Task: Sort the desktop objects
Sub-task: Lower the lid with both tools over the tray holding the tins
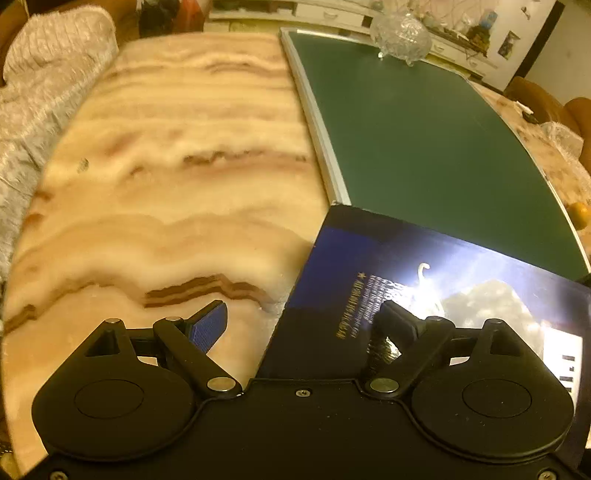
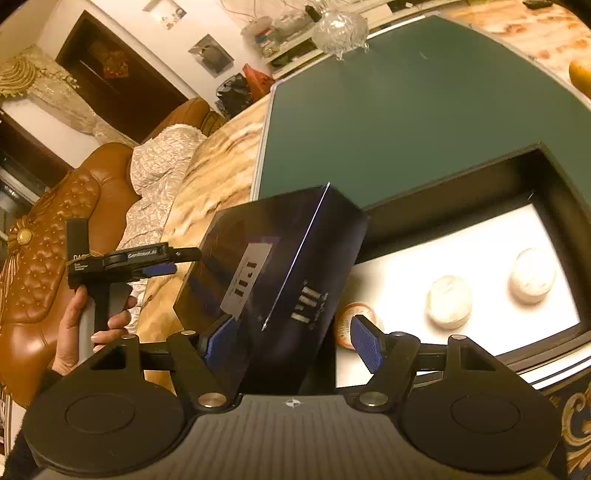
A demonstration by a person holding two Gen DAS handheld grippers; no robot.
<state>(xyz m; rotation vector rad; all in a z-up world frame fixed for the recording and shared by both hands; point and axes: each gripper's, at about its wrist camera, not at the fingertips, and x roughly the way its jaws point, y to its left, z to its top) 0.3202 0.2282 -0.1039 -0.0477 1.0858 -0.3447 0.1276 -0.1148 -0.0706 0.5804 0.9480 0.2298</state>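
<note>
A dark blue box lid (image 2: pixel 273 266) with silver lettering is tilted up over the left edge of an open black box (image 2: pixel 565 206). The box has a white liner holding three round pale balls (image 2: pixel 448 301). My right gripper (image 2: pixel 291 339) is open around the lid's near corner, left pad touching it, right pad apart. My left gripper (image 2: pixel 166 260) reaches the lid's far side in the right wrist view. In the left wrist view the lid (image 1: pixel 424 295) fills the lower right, and my left gripper (image 1: pixel 303 325) is open, its right finger (image 1: pixel 395 317) over the lid.
The marble table (image 1: pixel 166 184) carries a green board (image 1: pixel 424 136) with a crystal bowl (image 1: pixel 400 35) at its far end. An orange fruit (image 1: pixel 578 214) lies at the right edge. A brown leather sofa (image 2: pixel 44 258) with a silver cover stands beside the table.
</note>
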